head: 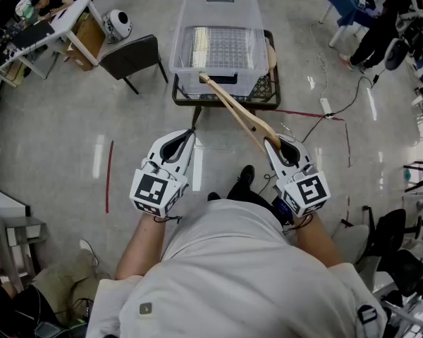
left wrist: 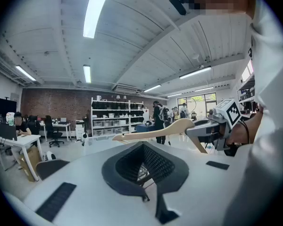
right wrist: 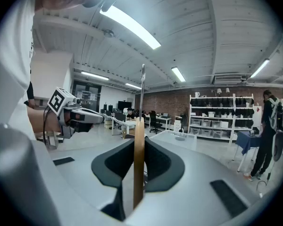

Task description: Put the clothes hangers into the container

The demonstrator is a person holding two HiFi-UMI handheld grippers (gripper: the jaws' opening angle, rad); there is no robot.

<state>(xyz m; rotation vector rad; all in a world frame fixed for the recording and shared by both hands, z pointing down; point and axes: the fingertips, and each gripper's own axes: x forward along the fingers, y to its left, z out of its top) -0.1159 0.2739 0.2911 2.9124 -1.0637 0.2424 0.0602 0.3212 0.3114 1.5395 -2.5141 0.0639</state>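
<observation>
A wooden clothes hanger (head: 233, 108) runs from my right gripper (head: 271, 144) up and left, its far end reaching the near rim of the clear plastic container (head: 183, 41). The right gripper is shut on the hanger near its hook end. In the right gripper view the hanger (right wrist: 139, 164) stands edge-on between the dark pads of the right gripper (right wrist: 139, 173), its metal hook rising above. My left gripper (head: 189, 134) hangs beside it, shut and empty. The left gripper view shows the left gripper (left wrist: 144, 173) with nothing in it and the hanger (left wrist: 155, 132) crossing ahead.
The container sits on a black cart (head: 268, 94). A black chair (head: 130, 56) stands to its left, with a desk (head: 49, 27) behind. A person (head: 381, 27) stands at the far right. A cable and power strip (head: 326, 106) lie on the floor right of the cart.
</observation>
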